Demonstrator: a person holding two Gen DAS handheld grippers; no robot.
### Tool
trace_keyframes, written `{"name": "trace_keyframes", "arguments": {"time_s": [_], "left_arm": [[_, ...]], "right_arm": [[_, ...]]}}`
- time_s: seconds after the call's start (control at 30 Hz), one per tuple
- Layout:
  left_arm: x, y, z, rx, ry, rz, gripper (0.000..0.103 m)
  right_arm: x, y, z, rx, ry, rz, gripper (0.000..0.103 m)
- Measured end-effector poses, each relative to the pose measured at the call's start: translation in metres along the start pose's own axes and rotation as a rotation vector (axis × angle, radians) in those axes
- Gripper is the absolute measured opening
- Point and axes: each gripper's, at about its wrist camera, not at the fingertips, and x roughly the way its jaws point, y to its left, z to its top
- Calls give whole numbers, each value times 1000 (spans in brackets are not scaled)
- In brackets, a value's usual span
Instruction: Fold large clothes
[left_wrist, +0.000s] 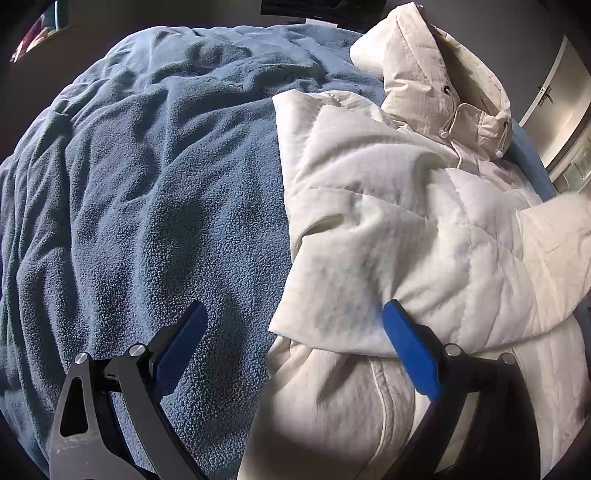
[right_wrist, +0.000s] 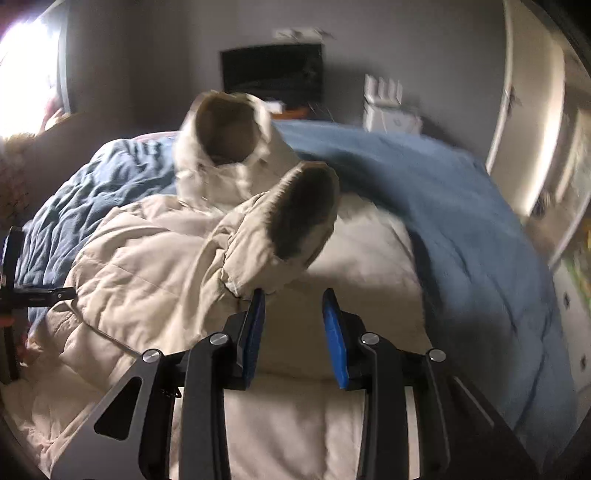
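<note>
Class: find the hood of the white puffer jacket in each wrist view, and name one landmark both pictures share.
Left wrist view: the hood is at the upper right, above the collar.
Right wrist view: the hood is at the upper centre, its opening facing the camera.
Shared landmark: the blue fleece blanket.

Jacket (left_wrist: 406, 221) on blanket (left_wrist: 147, 184), right side

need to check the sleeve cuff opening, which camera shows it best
The right wrist view: the sleeve cuff faces the camera, its dark opening plain just beyond the right gripper. The left wrist view shows only a pale, blurred stretch of sleeve at its right edge, no opening.
</note>
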Motion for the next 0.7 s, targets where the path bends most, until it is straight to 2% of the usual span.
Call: {"name": "trace_keyframes", "arguments": {"time_s": [0.13,0.2,0.23,0.27,0.3,0.37,0.43,0.6,0.7], "left_arm": [[-1,1,0,-3,-1,-1,92],[-1,2,0,-3,-2,1,92],[-1,2,0,-3,-2,3,92],[-1,2,0,-3,-2,3,92],[-1,2,0,-3,-1,3,92],[-1,2,0,-2,-2,5,92],[-1,2,-1,0,-2,6,92],[0,1,-1,-2,-1,6,92],[-1,1,-1,-2,0,6,92]], "right_arm": [[4,-43,-5,125,55,-10,30],[5,-58,-4,165,65,-32,37],[5,-65,-4,192,65,-44,44],[4,-73,-3,221,56,-35,51],[2,-79,-3,245,41,-22,54],[-1,-82,-2,266,19,-8,59],[8,-77,-1,260,32,44,63],[39,-65,-7,273,128,121,65],[55,-65,-15,323,189,181,65]]}}
